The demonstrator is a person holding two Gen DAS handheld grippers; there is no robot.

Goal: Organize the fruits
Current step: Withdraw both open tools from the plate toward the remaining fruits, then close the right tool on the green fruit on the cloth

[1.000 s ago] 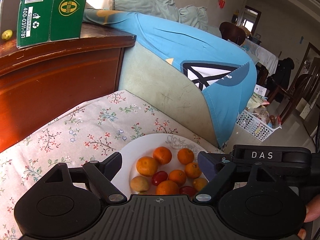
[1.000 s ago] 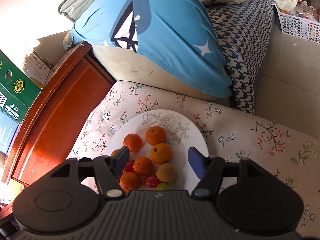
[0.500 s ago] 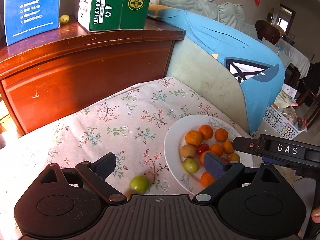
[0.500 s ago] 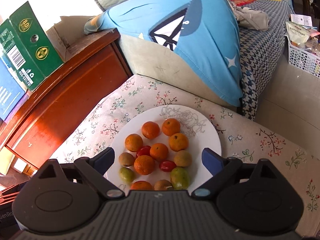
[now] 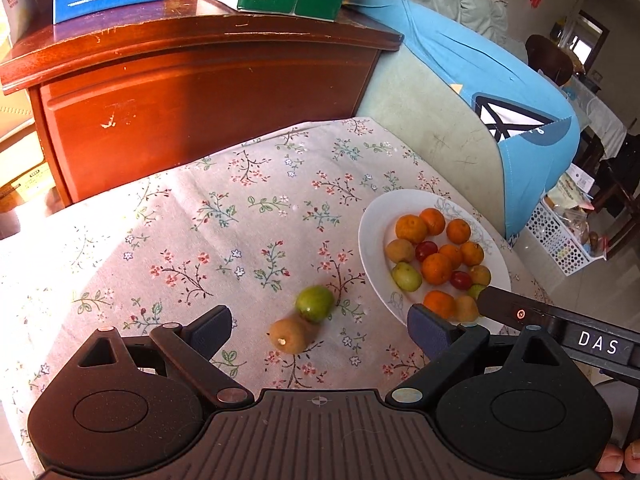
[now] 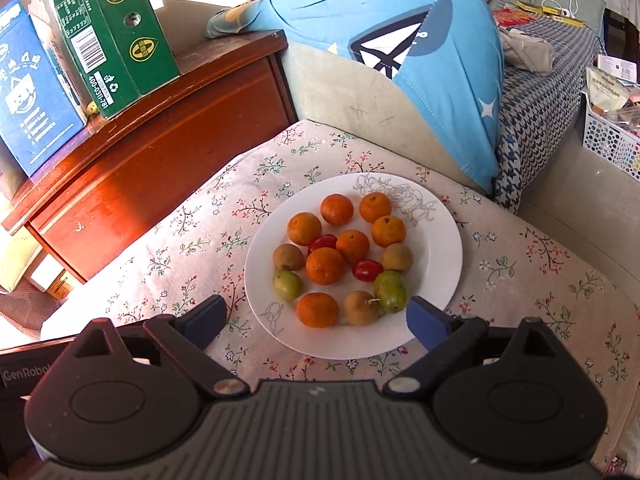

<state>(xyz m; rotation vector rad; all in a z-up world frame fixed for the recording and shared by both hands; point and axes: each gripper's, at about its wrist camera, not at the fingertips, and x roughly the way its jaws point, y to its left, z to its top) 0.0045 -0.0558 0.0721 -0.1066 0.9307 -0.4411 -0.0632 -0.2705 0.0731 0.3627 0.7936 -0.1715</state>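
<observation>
Both tongs, left (image 5: 320, 330) and right (image 6: 314, 318), spread empty; the loose green fruit (image 5: 315, 303) looks smooth, roll-prone: pinch gently across its middle

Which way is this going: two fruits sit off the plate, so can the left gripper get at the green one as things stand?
Probably yes. The left gripper is open, and the green fruit lies just ahead between its fingers; only the brown fruit touching it crowds the approach.
</observation>
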